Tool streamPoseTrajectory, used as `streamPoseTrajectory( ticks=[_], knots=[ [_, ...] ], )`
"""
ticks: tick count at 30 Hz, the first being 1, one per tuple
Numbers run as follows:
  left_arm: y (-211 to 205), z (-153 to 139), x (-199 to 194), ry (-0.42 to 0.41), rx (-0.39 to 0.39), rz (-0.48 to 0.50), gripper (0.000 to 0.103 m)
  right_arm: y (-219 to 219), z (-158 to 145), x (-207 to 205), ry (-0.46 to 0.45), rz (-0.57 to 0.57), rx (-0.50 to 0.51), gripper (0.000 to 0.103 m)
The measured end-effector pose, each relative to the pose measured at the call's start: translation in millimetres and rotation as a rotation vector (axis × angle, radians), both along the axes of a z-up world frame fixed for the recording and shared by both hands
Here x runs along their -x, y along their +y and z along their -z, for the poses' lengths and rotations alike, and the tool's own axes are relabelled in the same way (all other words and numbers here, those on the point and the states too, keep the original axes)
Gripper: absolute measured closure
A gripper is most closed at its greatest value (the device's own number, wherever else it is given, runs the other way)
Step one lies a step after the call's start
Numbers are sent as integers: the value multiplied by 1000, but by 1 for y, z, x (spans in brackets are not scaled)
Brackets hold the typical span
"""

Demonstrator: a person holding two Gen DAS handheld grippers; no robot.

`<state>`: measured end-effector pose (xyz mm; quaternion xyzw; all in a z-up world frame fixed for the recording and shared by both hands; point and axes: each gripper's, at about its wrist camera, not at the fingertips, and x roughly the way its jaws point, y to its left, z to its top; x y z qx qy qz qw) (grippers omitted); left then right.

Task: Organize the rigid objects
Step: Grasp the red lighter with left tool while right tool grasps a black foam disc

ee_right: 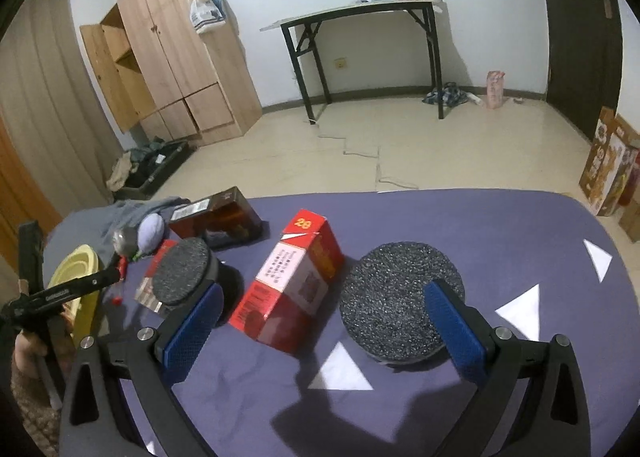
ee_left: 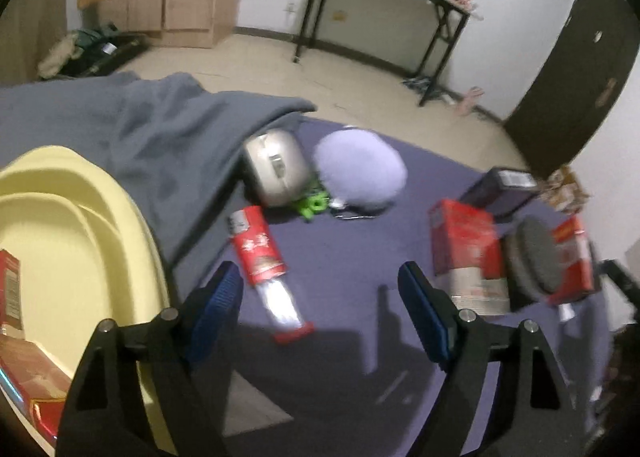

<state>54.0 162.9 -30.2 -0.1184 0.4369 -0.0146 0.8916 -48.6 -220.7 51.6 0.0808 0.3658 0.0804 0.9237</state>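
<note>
Presently both the left gripper [ee_left: 320,309] and right gripper [ee_right: 326,321] hover empty, fingers apart, over the purple cloth-covered table [ee_right: 500,225]; the long red-and-clear packet [ee_left: 266,263] lies near the yellow plastic basin [ee_left: 76,225], apparently next for collection, requiring lowering and closing

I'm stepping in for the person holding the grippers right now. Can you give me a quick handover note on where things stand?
Left hand-held gripper: open, empty, above the purple cloth near the flat red packet.
Right hand-held gripper: open, empty, with the tipped red box ahead between its fingers.
Yellow basin, at the left, already holds at least one red box.
Left on the cloth: the red packet, red box, two round black lidded tins, the dark box, and a silver case at the far side.
</note>
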Motion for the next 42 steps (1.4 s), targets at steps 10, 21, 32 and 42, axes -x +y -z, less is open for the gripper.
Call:
streamPoseTrajectory(
  ticks=[10,21,32,42],
  knots=[
    [-14,10,-10,35,-104,-24,21,-7,-1,1,-10,55,10,0],
    [-13,13,-10,26,-143,-52,54,-10,-3,1,-22,61,-8,0],
    [-15,16,-9,34,-147,-5,77,-11,-3,0,-19,61,11,0],
    [-19,6,-6,36,-137,25,78,-12,-5,6,-20,69,52,0]
  ],
)
